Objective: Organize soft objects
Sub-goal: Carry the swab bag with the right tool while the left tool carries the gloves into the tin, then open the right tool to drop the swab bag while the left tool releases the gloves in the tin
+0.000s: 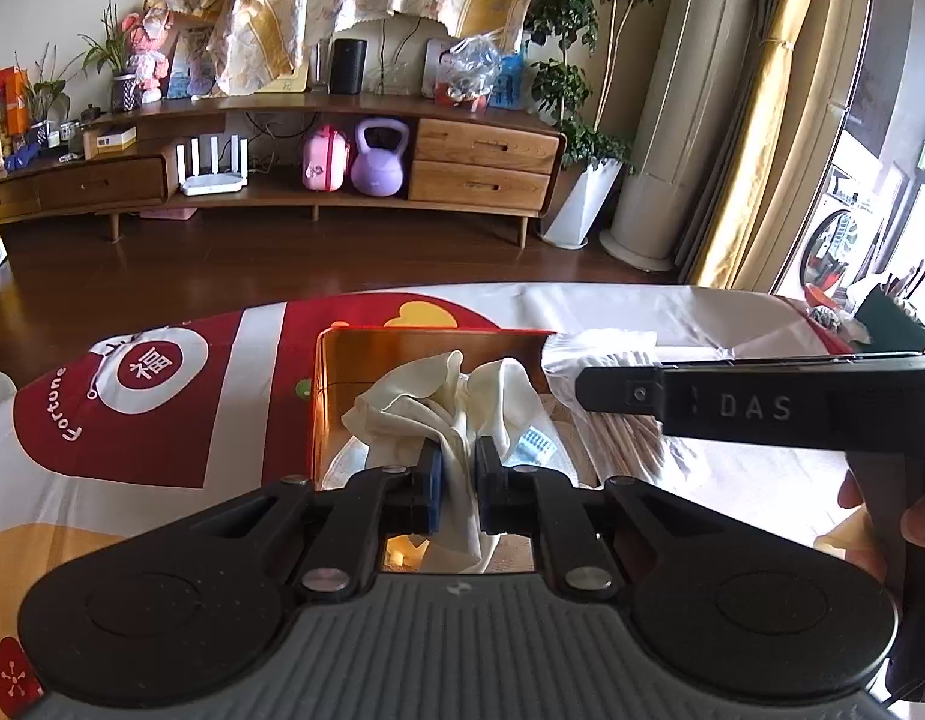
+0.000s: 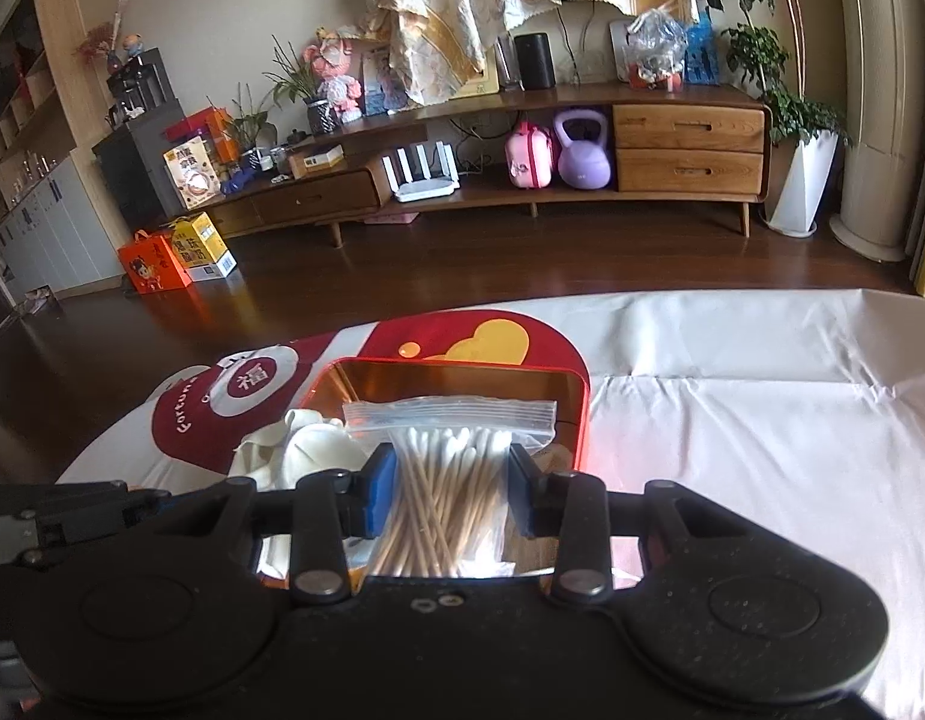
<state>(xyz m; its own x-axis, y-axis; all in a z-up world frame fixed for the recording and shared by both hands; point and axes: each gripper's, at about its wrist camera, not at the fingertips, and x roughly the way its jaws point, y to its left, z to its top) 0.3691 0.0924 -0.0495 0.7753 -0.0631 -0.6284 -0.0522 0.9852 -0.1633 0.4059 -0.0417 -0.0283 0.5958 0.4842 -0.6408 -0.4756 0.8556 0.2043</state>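
The left gripper [image 1: 456, 474] is clenched on a crumpled cream cloth [image 1: 420, 402], a narrow fold of which is pinched between the blue pads [image 1: 436, 474] while the rest is bunched ahead of the fingertips and a tail is left hanging below them. The cloth is held above the open red tin [image 1: 342, 348], whose shiny gold inner walls are seen behind and beside it. The right gripper [image 2: 453, 495] is closed on a clear zip bag of cotton swabs [image 2: 444, 480]; the bag is pressed at both sides by the pads, with its sealed strip and the white swab tips held uppermost and the wooden sticks fanned downward. This bag is likewise held over the same tin [image 2: 462, 369], just right of the cloth [image 2: 306, 444]. In the left wrist view the right gripper's body is seen crossing from the right edge, and fingers of the person's hand [image 1: 882, 516] are wrapped around its handle. The tin is set on a table cover [image 2: 762, 420] that is plain white to the right and printed red with a round emblem to the left. Beyond the table, dark wooden flooring and a low wooden cabinet [image 2: 690, 150] are seen, on whose shelf a purple kettlebell [image 2: 582, 150] and a pink case [image 2: 528, 156] are kept.
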